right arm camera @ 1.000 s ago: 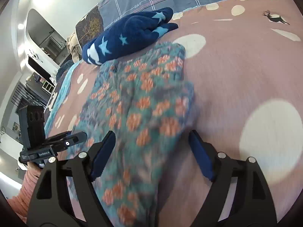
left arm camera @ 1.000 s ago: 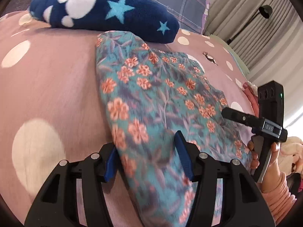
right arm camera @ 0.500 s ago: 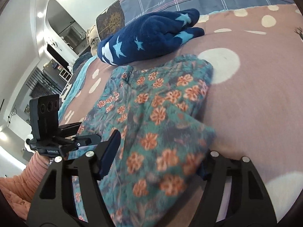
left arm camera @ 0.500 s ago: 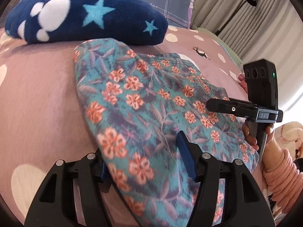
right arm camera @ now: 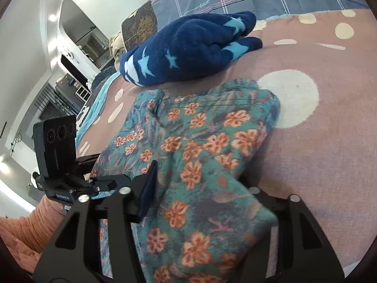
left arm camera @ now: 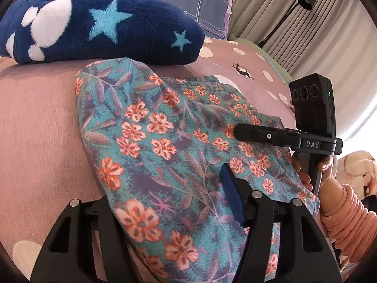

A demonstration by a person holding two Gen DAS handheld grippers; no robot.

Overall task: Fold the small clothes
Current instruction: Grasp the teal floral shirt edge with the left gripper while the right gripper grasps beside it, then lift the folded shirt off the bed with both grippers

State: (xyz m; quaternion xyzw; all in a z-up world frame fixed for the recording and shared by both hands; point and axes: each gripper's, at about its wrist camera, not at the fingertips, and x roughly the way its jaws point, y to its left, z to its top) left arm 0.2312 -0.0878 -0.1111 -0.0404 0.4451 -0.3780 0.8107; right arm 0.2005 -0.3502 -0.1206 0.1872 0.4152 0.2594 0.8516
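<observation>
Pink dotted bed (left arm camera: pixel 35 122) carries the floral garment (left arm camera: pixel 165 141), its near edge draped between both spread, unclenched tongs, left (left arm camera: pixel 169 202) and right (right arm camera: pixel 202 198); clench both evenly, then carry toward 12 o'clock, short of the navy fleece (left arm camera: pixel 101 28).

I see bright daylight entering past the curtains (left arm camera: pixel 313 35), with glare at that edge. Fisheye distortion curves both views, and the floral cloth (right arm camera: pixel 195 165) blurs nearest my lens.
</observation>
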